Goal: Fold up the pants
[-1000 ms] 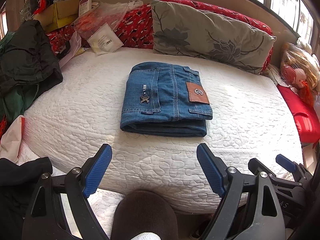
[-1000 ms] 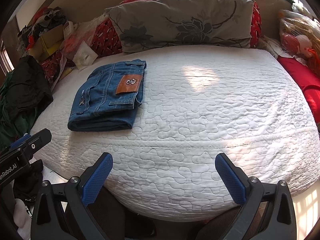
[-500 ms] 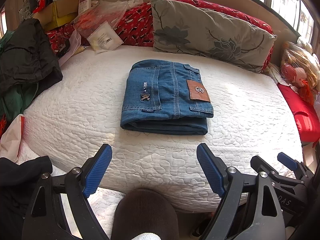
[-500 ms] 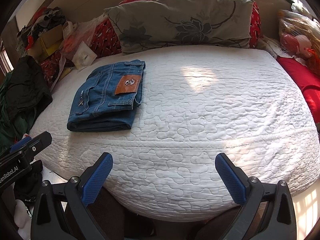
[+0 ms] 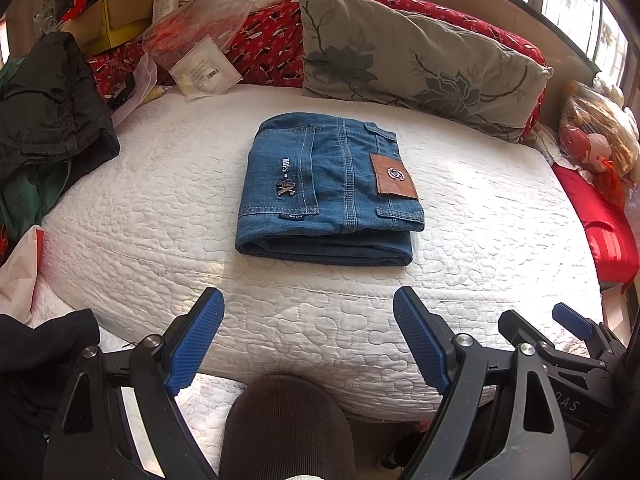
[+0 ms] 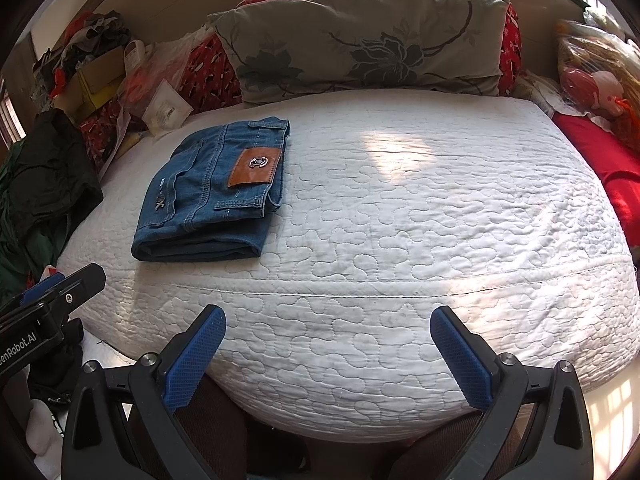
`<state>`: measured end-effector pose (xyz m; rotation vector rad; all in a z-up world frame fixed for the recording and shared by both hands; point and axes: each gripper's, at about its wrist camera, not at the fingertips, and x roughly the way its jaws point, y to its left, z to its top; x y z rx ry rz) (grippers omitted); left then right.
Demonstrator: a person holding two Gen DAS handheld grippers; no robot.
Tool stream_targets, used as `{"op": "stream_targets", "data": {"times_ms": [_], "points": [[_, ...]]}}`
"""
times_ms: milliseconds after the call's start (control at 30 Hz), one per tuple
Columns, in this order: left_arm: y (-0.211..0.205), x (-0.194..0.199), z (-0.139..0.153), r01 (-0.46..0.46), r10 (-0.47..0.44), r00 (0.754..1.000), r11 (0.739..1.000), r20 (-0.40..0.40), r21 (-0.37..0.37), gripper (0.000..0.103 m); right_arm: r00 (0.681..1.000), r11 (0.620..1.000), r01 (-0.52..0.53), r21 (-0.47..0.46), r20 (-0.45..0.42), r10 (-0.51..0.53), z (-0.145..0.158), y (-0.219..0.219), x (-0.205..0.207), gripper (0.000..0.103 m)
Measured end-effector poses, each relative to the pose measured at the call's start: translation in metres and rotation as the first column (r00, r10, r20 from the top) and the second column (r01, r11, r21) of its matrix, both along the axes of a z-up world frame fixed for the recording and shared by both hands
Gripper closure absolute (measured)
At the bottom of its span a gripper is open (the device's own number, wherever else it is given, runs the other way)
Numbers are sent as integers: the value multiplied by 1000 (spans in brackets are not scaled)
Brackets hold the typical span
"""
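A pair of blue jeans (image 5: 328,188) lies folded into a compact rectangle on the white quilted mattress (image 5: 500,216), its brown leather patch facing up. In the right wrist view the jeans (image 6: 212,196) sit at the left of the mattress (image 6: 420,220). My left gripper (image 5: 308,312) hovers open near the bed's front edge, well short of the jeans, with nothing between its blue pads. My right gripper (image 6: 328,324) is open too, over the bed's front edge to the right of the jeans, and holds nothing.
A grey flowered pillow (image 5: 416,56) leans on red cushions at the head. Dark clothes (image 5: 48,104), a cardboard box and plastic bags crowd the left side. A red cushion (image 5: 600,216) and a doll lie at the right. A person's knee (image 5: 288,424) shows below the bed.
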<state>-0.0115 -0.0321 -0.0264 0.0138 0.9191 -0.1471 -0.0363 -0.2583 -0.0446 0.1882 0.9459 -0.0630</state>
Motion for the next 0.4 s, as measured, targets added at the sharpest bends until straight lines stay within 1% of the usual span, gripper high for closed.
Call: {"op": "stream_targets", "data": {"times_ms": [133, 300, 400], "points": [[4, 4, 0, -6, 6, 1000, 999, -18, -44, 16, 1000, 1000, 2, 0, -4, -2, -1, -1, 1, 0], [3, 4, 3, -13, 13, 1000, 1000, 3, -27, 16, 1000, 1000, 7, 1, -7, -7, -1, -2, 2, 0], [3, 6, 2, -20, 20, 1000, 1000, -2, -20, 16, 1000, 1000, 8, -2, -6, -8, -1, -2, 3, 0]]}}
